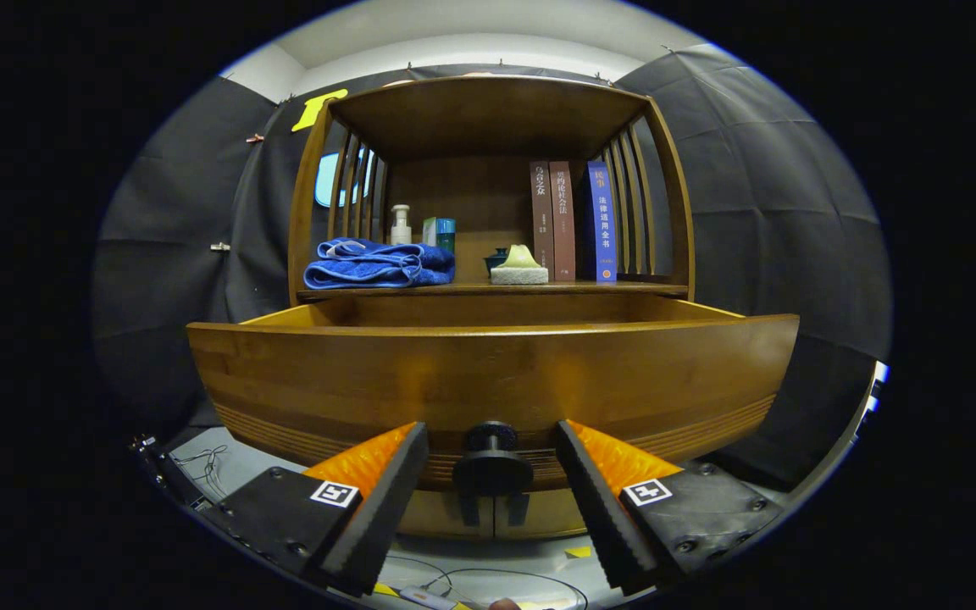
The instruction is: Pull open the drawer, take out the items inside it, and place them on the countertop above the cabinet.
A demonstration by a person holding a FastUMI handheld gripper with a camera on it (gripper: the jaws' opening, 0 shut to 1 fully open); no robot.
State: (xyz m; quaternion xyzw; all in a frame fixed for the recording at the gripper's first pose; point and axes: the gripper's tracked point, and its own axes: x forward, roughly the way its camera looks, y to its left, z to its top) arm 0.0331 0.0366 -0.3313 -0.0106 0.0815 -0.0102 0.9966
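The wooden cabinet's drawer stands pulled out toward me, its curved front close ahead of the fingers. Its dark round knob sits between my two fingertips with a gap on each side. My gripper is open and touches nothing. The drawer's inside is hidden behind its front panel. The countertop lies just beyond the drawer. On it lie a folded blue towel at the left and a pale sponge-like item near the middle.
Three upright books stand at the right of the countertop, a white pump bottle and a teal box at the back left. Slatted sides and a top board enclose the shelf. Cables lie on the floor below.
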